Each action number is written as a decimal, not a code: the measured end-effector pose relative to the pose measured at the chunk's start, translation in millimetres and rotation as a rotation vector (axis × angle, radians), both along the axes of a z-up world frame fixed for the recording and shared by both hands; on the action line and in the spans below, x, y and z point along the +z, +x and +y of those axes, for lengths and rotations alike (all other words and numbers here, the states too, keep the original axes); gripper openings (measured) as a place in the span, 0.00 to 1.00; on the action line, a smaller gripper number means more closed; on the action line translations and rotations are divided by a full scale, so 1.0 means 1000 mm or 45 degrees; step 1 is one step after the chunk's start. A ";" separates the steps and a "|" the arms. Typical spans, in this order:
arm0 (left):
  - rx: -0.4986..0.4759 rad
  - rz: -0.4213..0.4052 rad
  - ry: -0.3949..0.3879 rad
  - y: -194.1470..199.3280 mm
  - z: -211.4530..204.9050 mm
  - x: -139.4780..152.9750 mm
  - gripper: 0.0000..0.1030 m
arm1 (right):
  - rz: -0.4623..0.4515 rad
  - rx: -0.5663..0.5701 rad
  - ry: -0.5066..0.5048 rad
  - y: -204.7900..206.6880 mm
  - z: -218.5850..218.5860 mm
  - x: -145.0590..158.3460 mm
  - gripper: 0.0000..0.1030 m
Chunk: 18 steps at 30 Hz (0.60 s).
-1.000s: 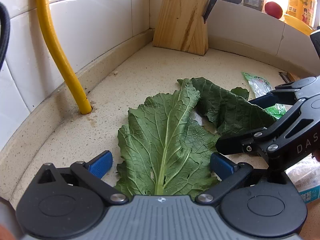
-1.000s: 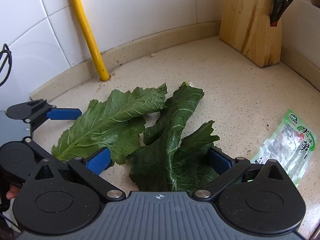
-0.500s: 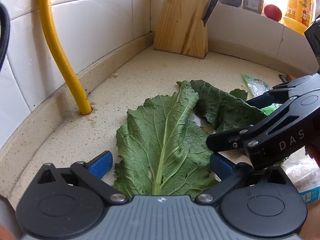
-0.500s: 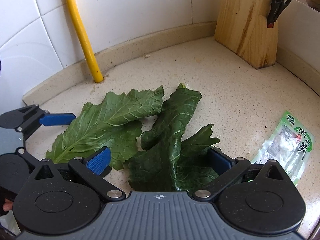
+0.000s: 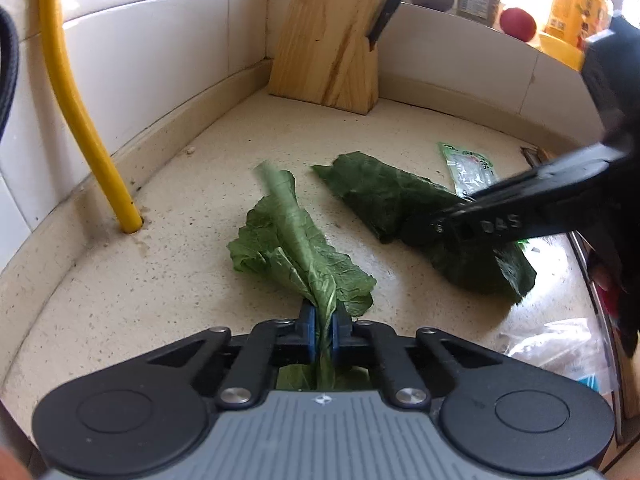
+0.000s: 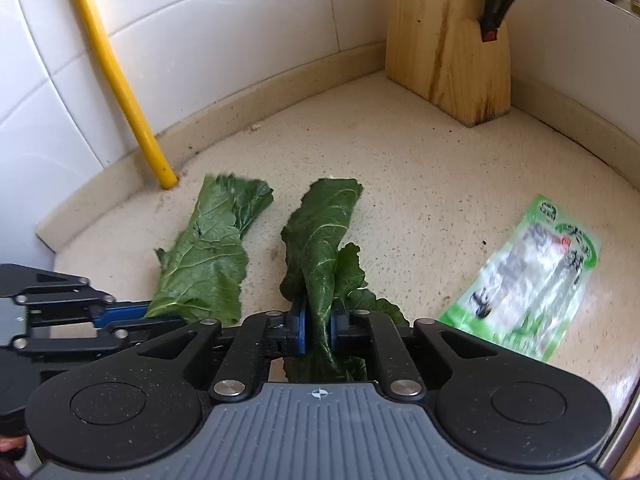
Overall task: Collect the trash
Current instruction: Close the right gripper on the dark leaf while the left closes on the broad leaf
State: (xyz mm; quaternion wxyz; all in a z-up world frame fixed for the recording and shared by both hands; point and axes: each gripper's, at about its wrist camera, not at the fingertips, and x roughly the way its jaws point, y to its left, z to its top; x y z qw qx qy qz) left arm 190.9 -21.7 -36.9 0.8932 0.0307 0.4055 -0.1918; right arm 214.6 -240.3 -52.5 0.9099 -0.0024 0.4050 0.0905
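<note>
Your left gripper [image 5: 323,330] had its blue pads [image 5: 307,330] pressed together on the near end of the pale leaf [image 5: 298,248], which bunched up between them and ran forward from the fingertips across the counter [image 5: 168,280], stalk end farthest away. Ahead and to the left of those fingers, the yellow hose [image 5: 76,112] met the counter at the wall.

Your right gripper [image 6: 318,330] was likewise clamped, its pads [image 6: 300,330] squeezing the dark leaf [image 6: 320,240] so that it folded along its rib and stretched straight out from the tips. In the left view that leaf lay to the right of your left fingers, with the right tool's black linkage over its near part (motion blur there, so the contact itself was unclear).

The two leaves lay side by side, apart. To the right of the right fingers, the green wrapper [image 6: 532,280] lay flat on the counter, untouched. The knife block [image 6: 448,40] stood in the far corner, well beyond both sets of tips.
</note>
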 end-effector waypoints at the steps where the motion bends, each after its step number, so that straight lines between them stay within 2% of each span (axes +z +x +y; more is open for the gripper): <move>1: 0.016 0.008 -0.013 0.001 0.001 0.001 0.05 | -0.006 -0.007 0.014 -0.001 0.000 0.002 0.13; 4: 0.045 0.013 -0.051 0.001 0.005 0.003 0.05 | -0.032 -0.036 0.084 -0.006 -0.007 0.010 0.13; 9: 0.072 -0.049 -0.103 0.001 0.011 0.017 0.05 | -0.078 -0.074 0.153 -0.013 -0.014 0.024 0.13; 18: 0.070 -0.163 -0.153 0.001 0.014 0.045 0.05 | -0.191 -0.119 0.170 -0.037 -0.017 0.050 0.13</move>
